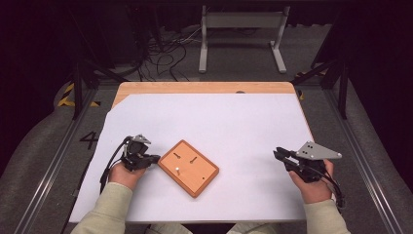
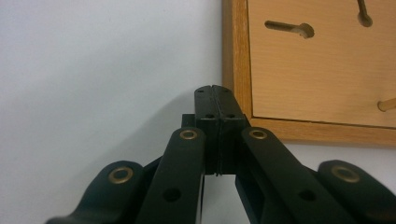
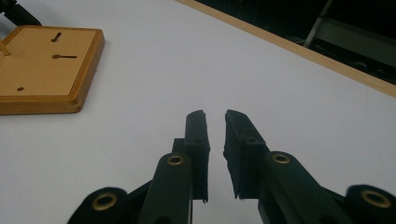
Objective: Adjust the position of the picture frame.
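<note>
Wooden board with keyhole slots and a small peg lies near the desk's front edge, left of middle. The left gripper, jaws pressed together on nothing, noses its corner, seemingly steadying it. The right gripper, jaws slightly parted and empty, waits well apart; it must next reach the peg.

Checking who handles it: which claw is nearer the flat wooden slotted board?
Left. The left claw, shut, sits right at the wooden slotted board's left edge; the right claw rests well off to its right on the white sheet.
</note>
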